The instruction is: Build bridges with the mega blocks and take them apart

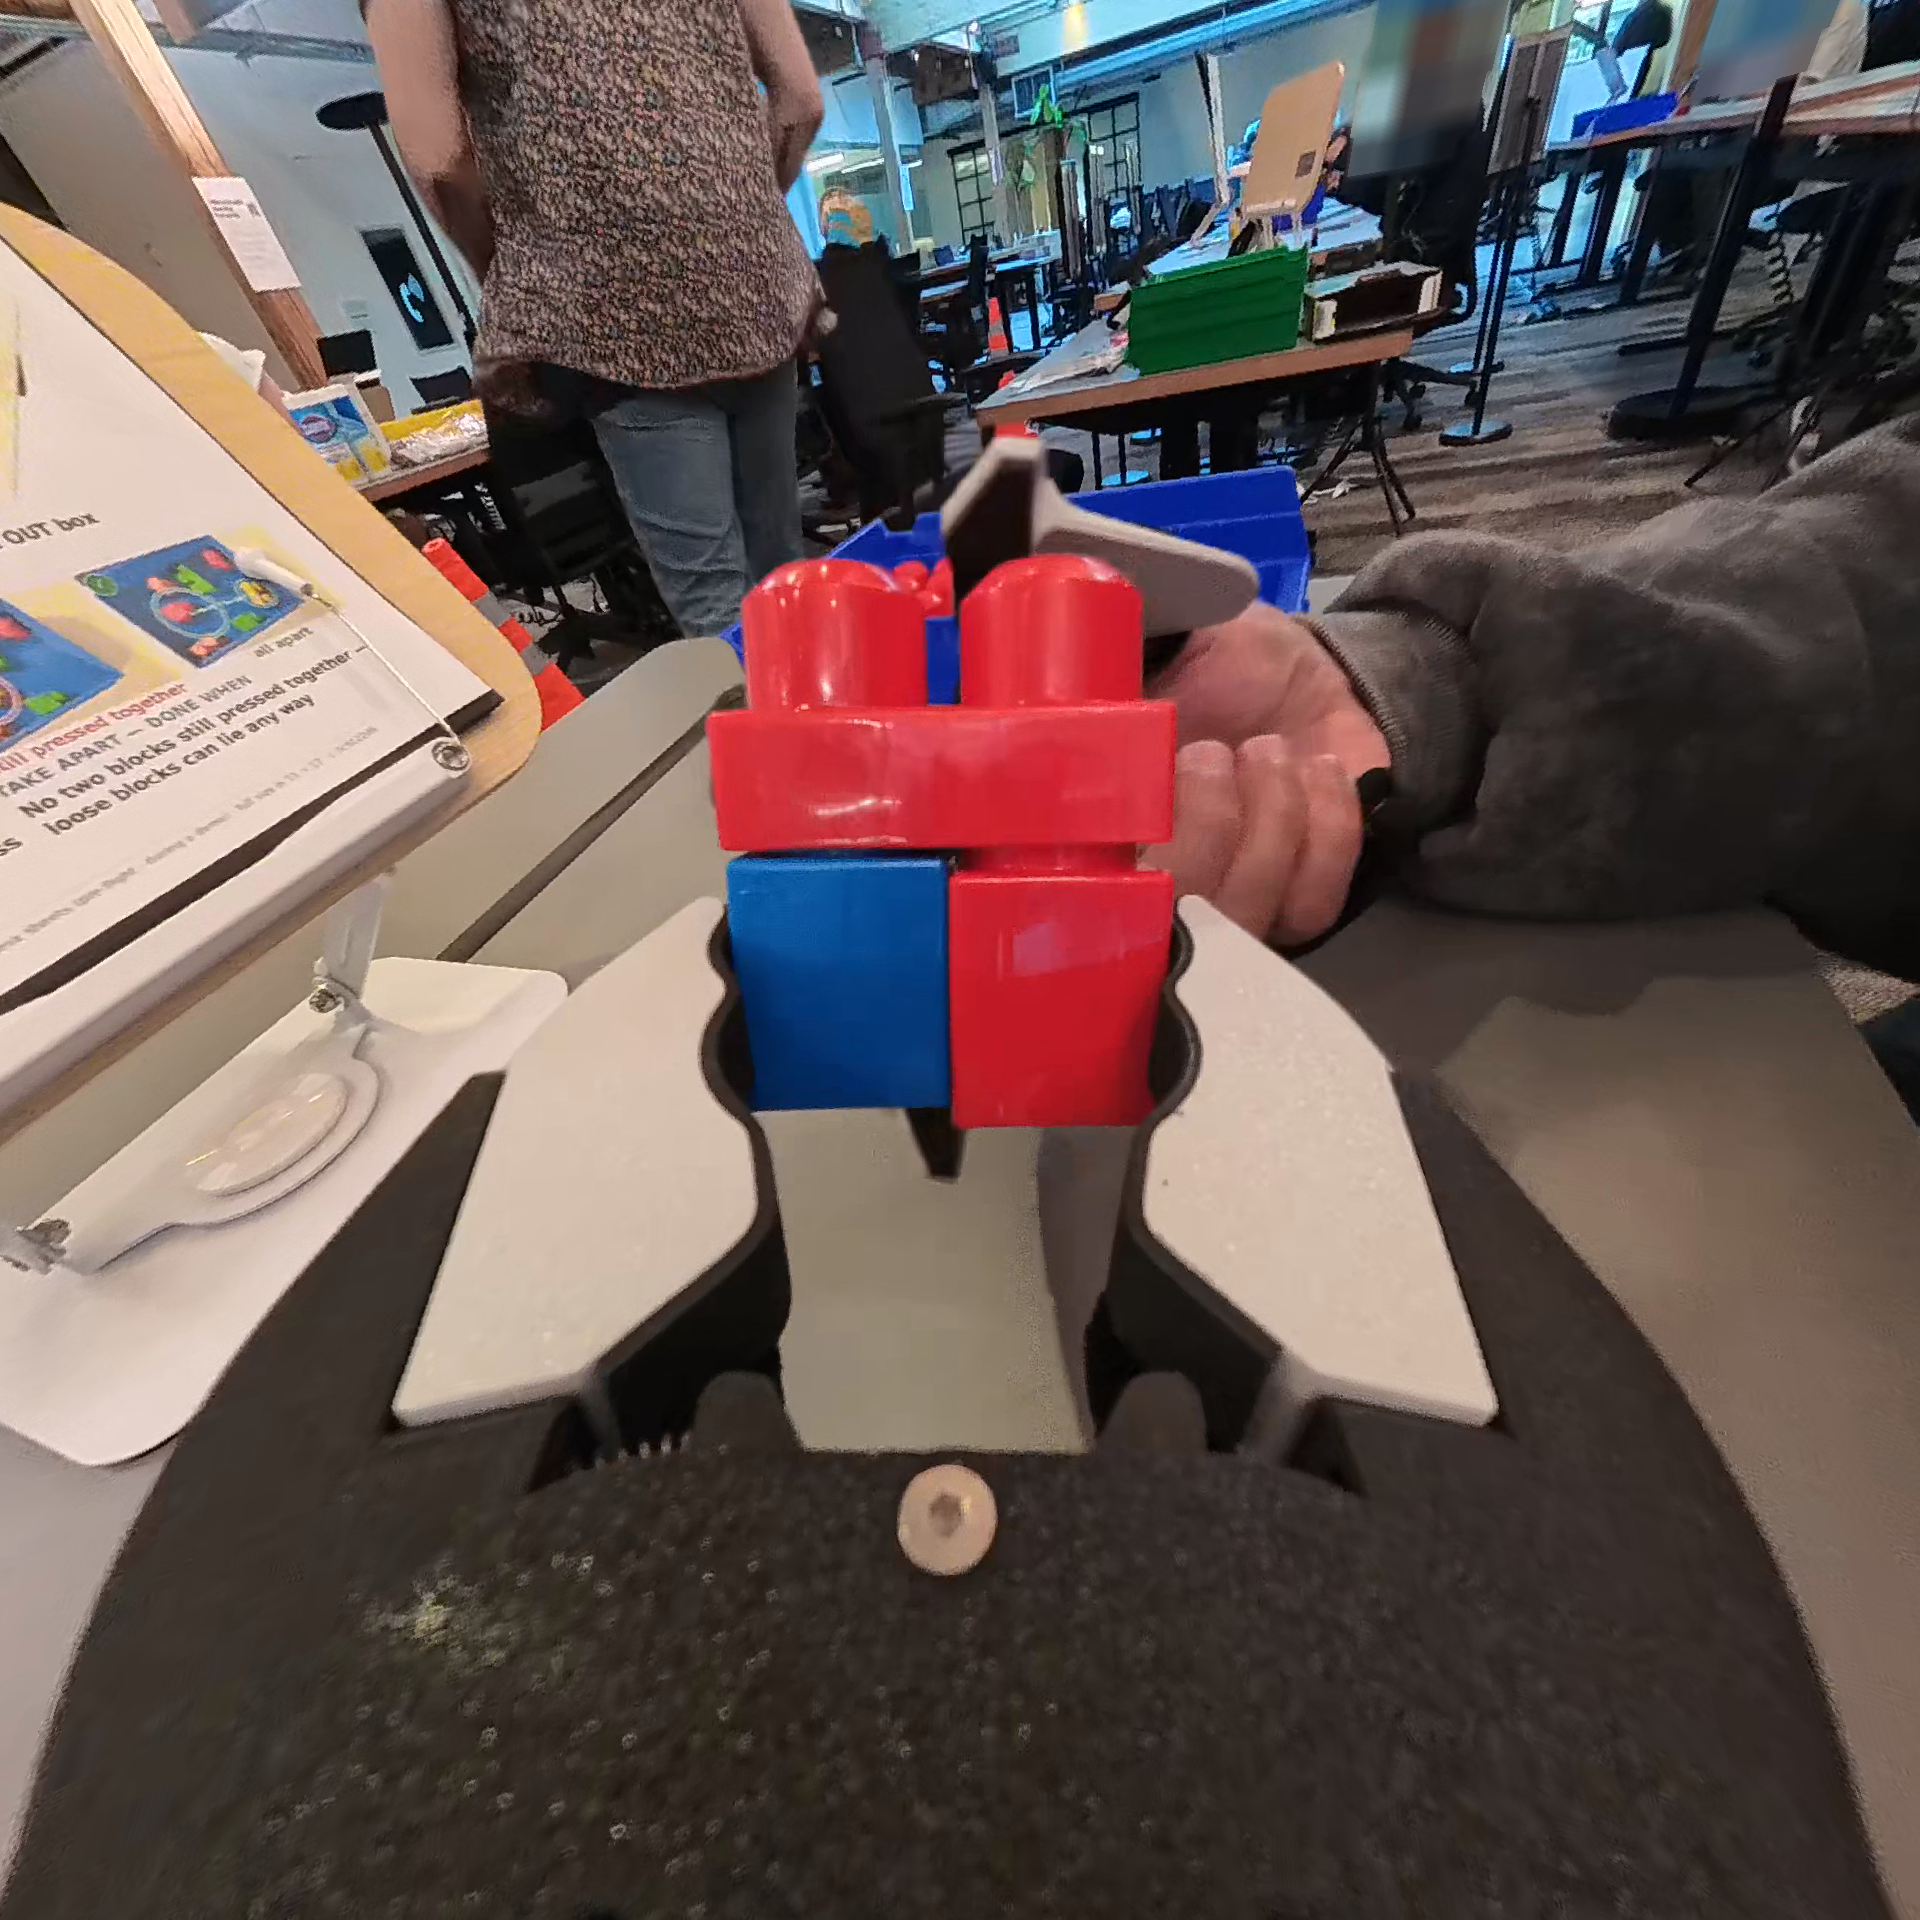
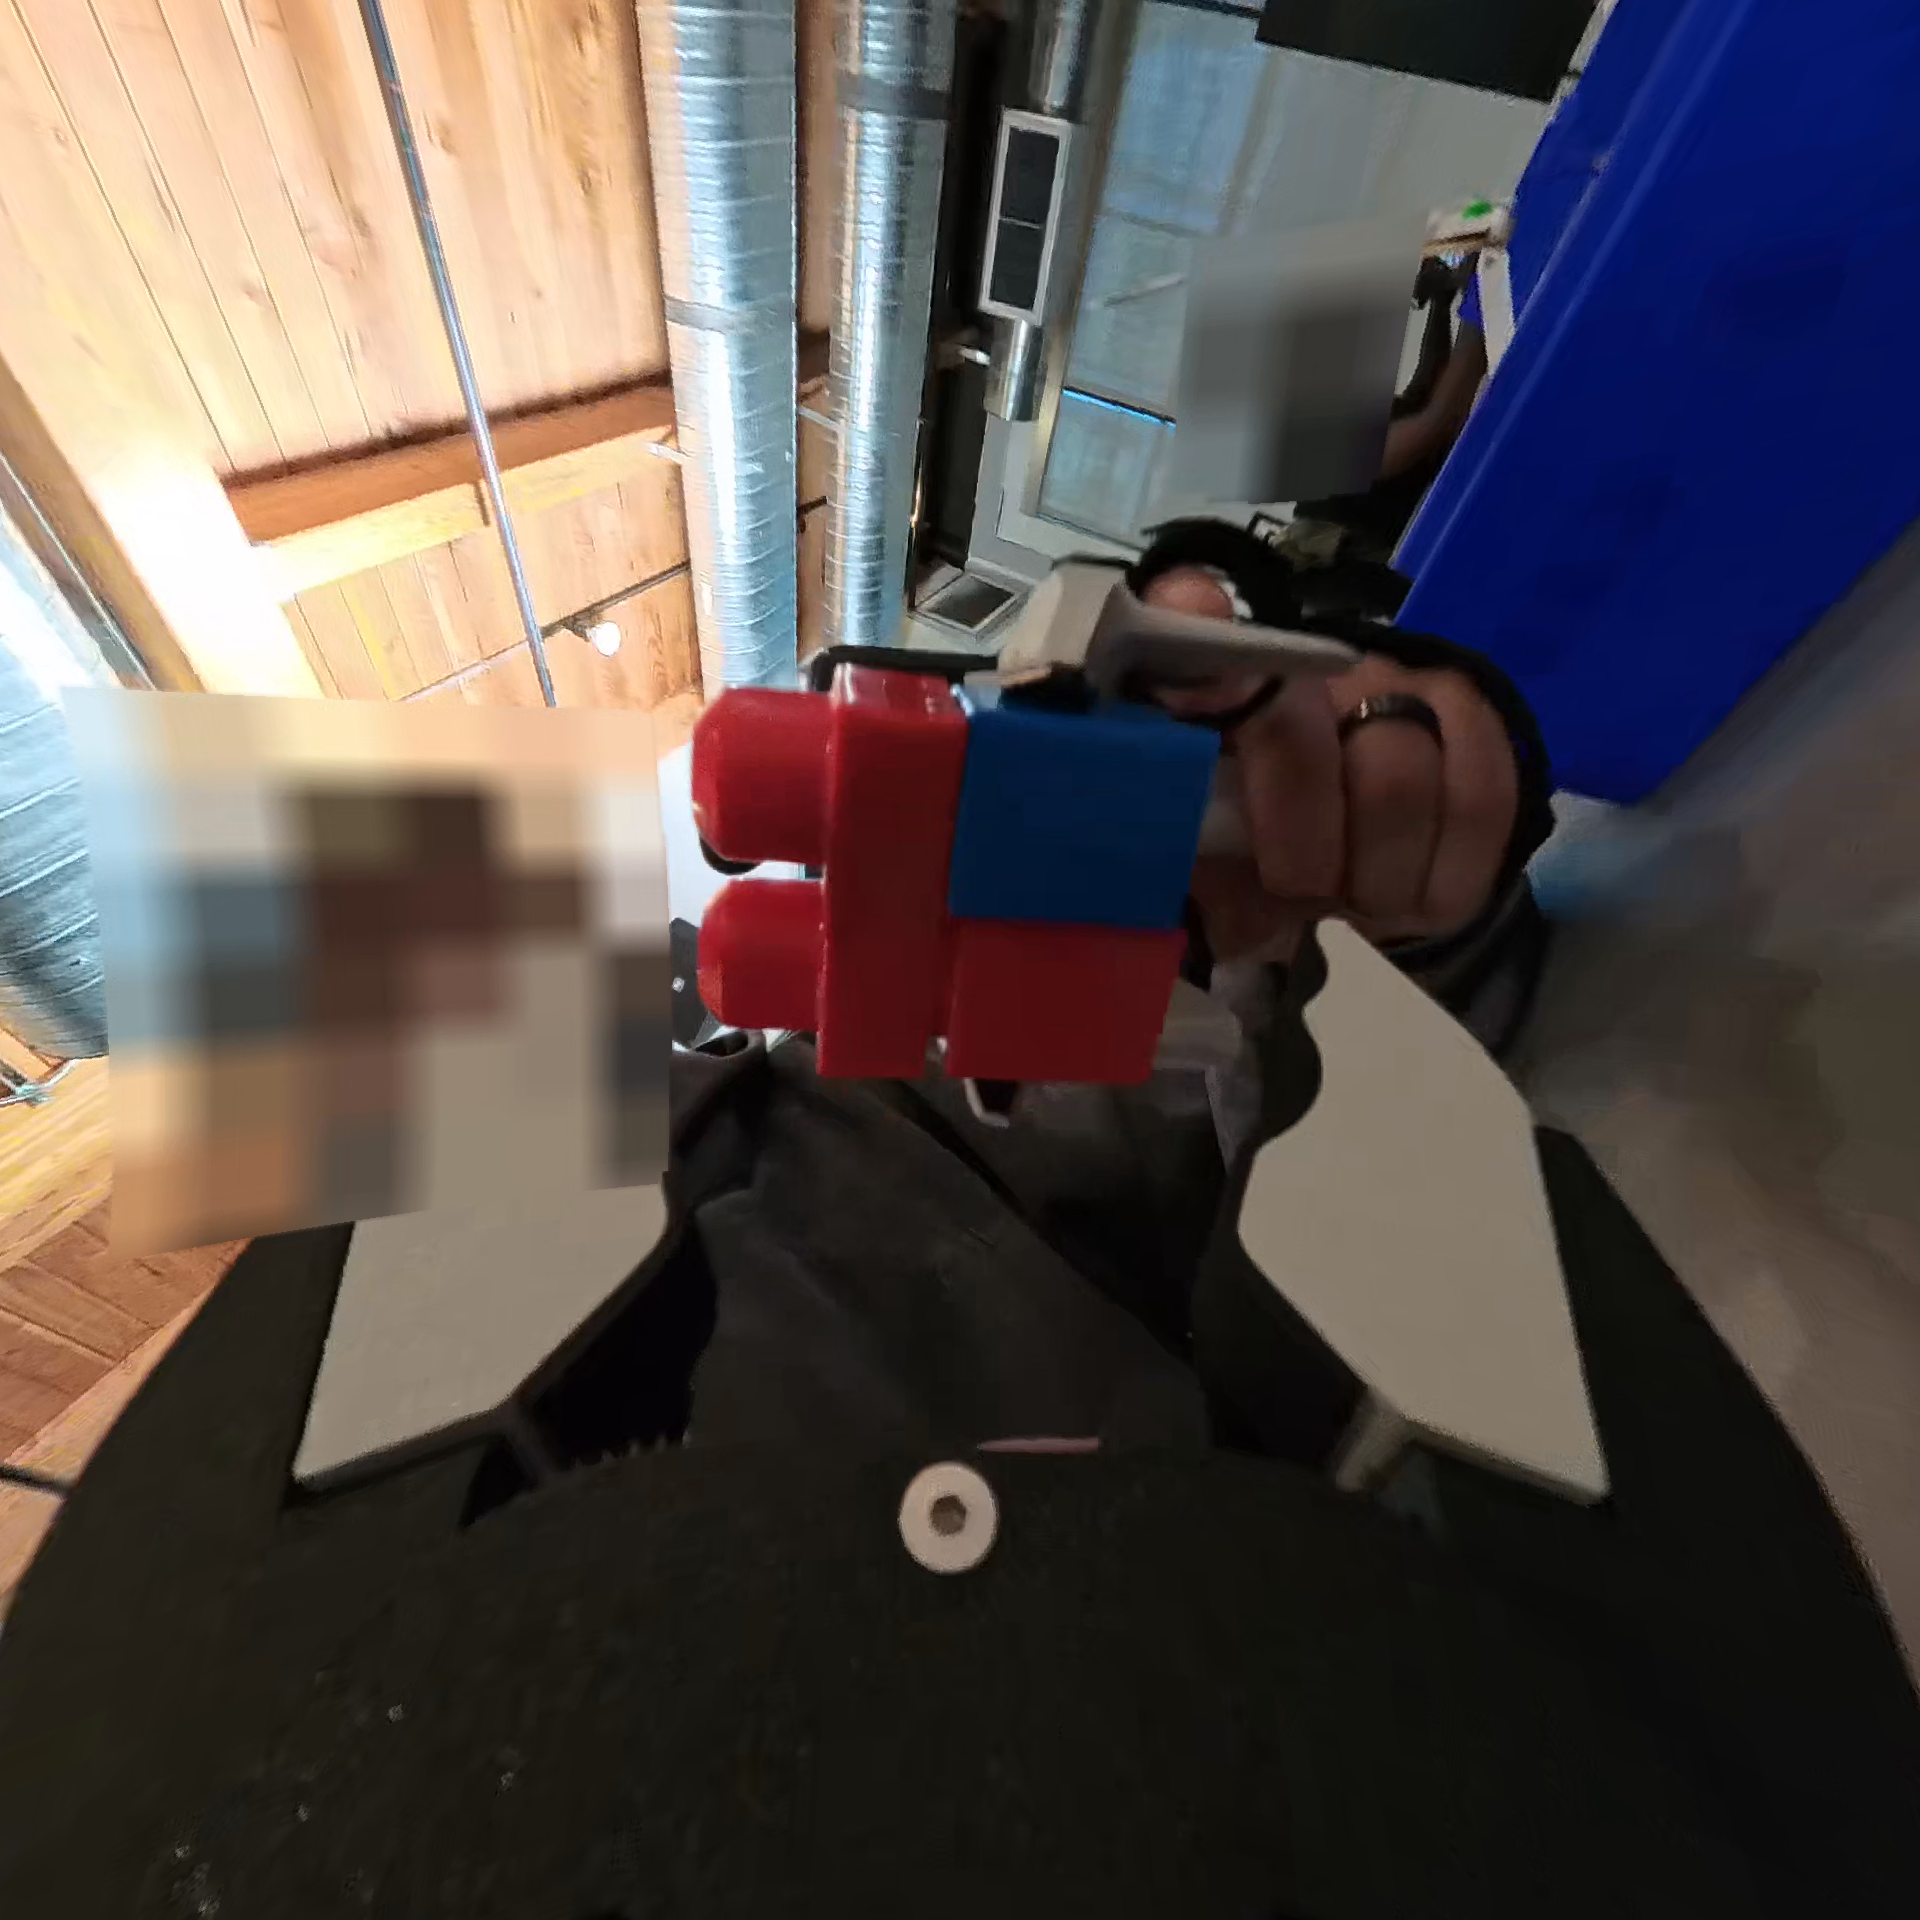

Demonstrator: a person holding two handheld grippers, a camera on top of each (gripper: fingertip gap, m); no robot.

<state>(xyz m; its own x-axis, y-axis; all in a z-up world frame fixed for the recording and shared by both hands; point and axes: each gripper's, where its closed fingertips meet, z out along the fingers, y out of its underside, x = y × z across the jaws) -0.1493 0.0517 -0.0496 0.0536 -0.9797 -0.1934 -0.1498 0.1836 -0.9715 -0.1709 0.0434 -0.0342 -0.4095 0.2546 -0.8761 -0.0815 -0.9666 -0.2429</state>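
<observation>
Blue plastic fills the back of the scene: a large blue bin (image 1: 1226,540) sits at the far edge of the grey desk (image 1: 1621,1122), with small red pieces just visible inside it, though too blurred to name. At the desk's left edge a white instruction sheet (image 1: 208,665) leans on a wooden-backed stand. Beyond the desk a person in a patterned top (image 1: 634,197) stands among other tables, one of them bearing green trays (image 1: 1216,312). Nearer, a hand in a grey sleeve (image 1: 1278,790) holds the right gripper (image 1: 1049,530), whose grey finger and dark pad rise just behind the blocks; in its own view the right gripper's fingers (image 2: 1423,1174) stand wide apart with nothing between them, the camera tilted up toward wooden ceiling boards and silver ducts. The left gripper (image 1: 951,1018) is closed around the block stack — a small bridge held up off the desk, above its middle. Its pale fingers press the outer sides of two lower blocks standing side by side and touching: the blue block (image 1: 836,977) on the left and the red block (image 1: 1055,997) on the right. Across both lies the wide red top block (image 1: 940,774), its two studs pointing up — it looks slightly lifted over the red one, where a stud shows in the gap.
</observation>
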